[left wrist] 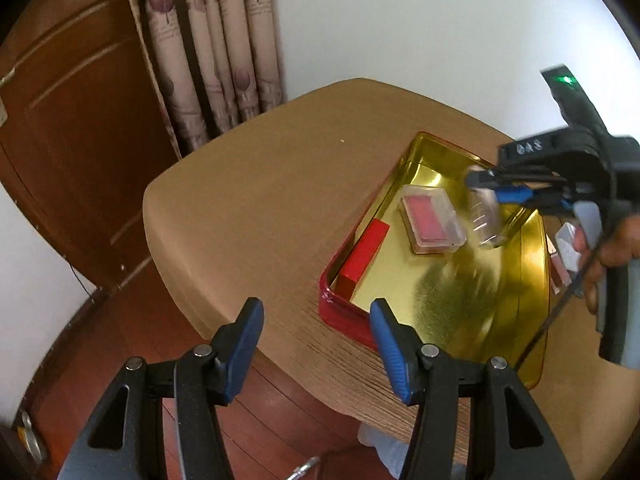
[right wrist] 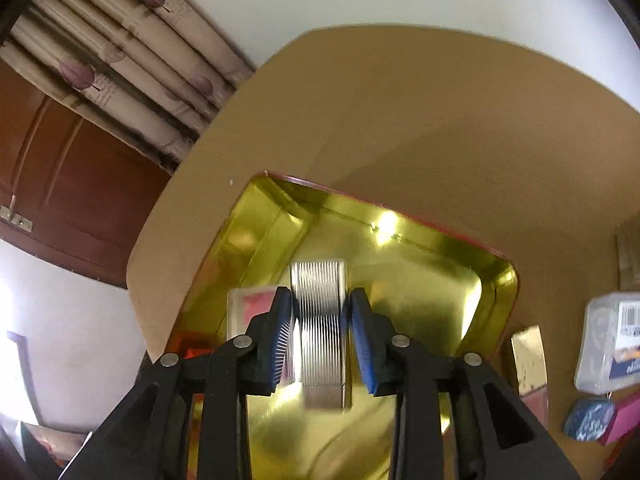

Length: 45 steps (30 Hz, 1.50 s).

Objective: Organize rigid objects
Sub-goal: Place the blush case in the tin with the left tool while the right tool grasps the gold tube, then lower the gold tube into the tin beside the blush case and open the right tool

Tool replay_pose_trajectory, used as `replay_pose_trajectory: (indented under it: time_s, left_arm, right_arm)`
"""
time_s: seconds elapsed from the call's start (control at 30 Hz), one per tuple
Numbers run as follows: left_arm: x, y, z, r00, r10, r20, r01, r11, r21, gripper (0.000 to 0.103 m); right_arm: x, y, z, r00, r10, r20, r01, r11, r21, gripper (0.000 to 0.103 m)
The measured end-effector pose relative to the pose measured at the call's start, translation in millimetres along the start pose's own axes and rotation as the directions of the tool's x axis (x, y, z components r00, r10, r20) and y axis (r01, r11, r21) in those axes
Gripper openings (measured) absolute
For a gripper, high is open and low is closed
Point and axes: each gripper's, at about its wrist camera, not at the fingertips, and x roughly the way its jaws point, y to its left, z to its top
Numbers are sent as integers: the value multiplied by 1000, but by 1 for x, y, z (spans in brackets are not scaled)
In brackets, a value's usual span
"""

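Observation:
A red tin with a gold inside (left wrist: pixel 440 304) (right wrist: pixel 420 248) lies open on the tan table (left wrist: pixel 260 200). In it are a red block (left wrist: pixel 362 258) along the left wall and a pink compact in a clear case (left wrist: pixel 432 224) (right wrist: pixel 248 308). My right gripper (left wrist: pixel 486 184) (right wrist: pixel 318 320) hangs over the tin. A clear ribbed box (left wrist: pixel 486 220) (right wrist: pixel 320 320), blurred, sits between its blue pads with a thin gap on each side and hangs below the tips. My left gripper (left wrist: pixel 316 344) stands open and empty over the tin's near corner.
Right of the tin lie a clear plastic box with a barcode label (right wrist: pixel 608 340), a blue patterned piece (right wrist: pixel 590 420), a pink box (right wrist: pixel 624 420) and a gold-faced flat pack (right wrist: pixel 528 356). A hand (left wrist: pixel 616 248) holds the right gripper. Curtain and wooden door stand behind the table.

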Motion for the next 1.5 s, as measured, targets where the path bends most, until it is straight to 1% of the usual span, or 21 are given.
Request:
replay_pose_trajectory:
  time_s: [0.07,0.2,0.23,0.3,0.4,0.47,0.5,0.57,0.63,0.77,0.9,1.0,1.1,1.13,1.2,1.23,1.3,1.33,1.37,1.43,1.5]
  left_arm:
    - [-1,-5,-2,1000,-2,5,2,1000,8,57]
    - [-3,-8,-5,1000,-17,1,17,1000,11,57]
    - [-4,-8,-4,1000,-24,-1,24,1000,15,57]
    - [-5,-12,-6,999,-32,-5,32,999,28,57]
    - [-12,-21,-9,998,-55,1,55,997,60,57]
    - [-19,-23,-13,998,-65,15,64,996,56,57]
    - [-26,-18,-18,997,-70,30,70,997,16,57]
    - [-38,-7,-28,992,-116,57,120,991,-57,57]
    - [-46,3,-39,993,-99,66,106,989,-101,57]
    - [-52,17,-53,999,-32,40,37,991,-129,57]
    - [-56,25,-61,999,31,35,-27,993,-117,57]
    - [-58,29,-58,998,41,41,-36,992,-121,57]
    - [-59,33,-53,997,59,54,-51,991,-127,57]
    - [-58,34,-51,997,62,54,-54,990,-129,57]
    - [-56,41,-46,996,64,56,-56,988,-144,57]
    - [-55,42,-44,996,64,58,-55,987,-148,57]
    - [-53,48,-40,997,59,55,-49,986,-162,57]
    - [-52,51,-38,997,56,52,-47,985,-165,57]
    - [-52,55,-37,997,54,49,-45,984,-170,57]
    - [-53,63,-36,997,49,57,-37,982,-187,57]
    - [-55,71,-35,996,42,73,-26,978,-205,57]
  right_arm:
    - [-13,-1,-3,998,41,46,-41,999,4,49]
    - [-70,1,-32,974,64,215,-48,996,-81,49]
    - [-91,-1,-54,963,54,264,-23,993,-119,49]
    - [-115,-8,-88,952,37,303,11,988,-157,50]
    - [-151,-47,-160,919,-131,372,199,968,-151,60]
    - [-168,-84,-196,889,-253,382,313,944,-106,61]
    - [-176,-105,-212,865,-329,379,389,917,-92,61]
    - [-189,-152,-243,791,-504,347,554,830,-57,61]
    - [-209,-197,-267,763,-566,311,590,807,20,61]
    - [-233,-245,-289,738,-612,283,603,787,129,63]
    - [-229,-252,-293,753,-597,277,573,802,171,70]
    - [-216,-243,-285,762,-582,284,561,812,159,70]
    - [-210,-210,-272,821,-490,292,474,871,130,70]
    - [-213,-181,-259,848,-416,329,411,907,86,70]
    - [-216,-138,-237,889,-288,356,304,953,13,71]
    - [-212,-104,-216,928,-167,334,191,981,-40,71]
    - [-199,-52,-183,957,-4,288,37,993,-112,70]
    - [-189,-33,-171,965,29,262,6,991,-134,70]
    - [-169,-3,-149,978,74,196,-41,985,-166,69]
    - [-131,30,-120,992,89,94,-73,985,-157,66]
    - [-85,54,-96,999,35,-13,-36,988,-148,57]
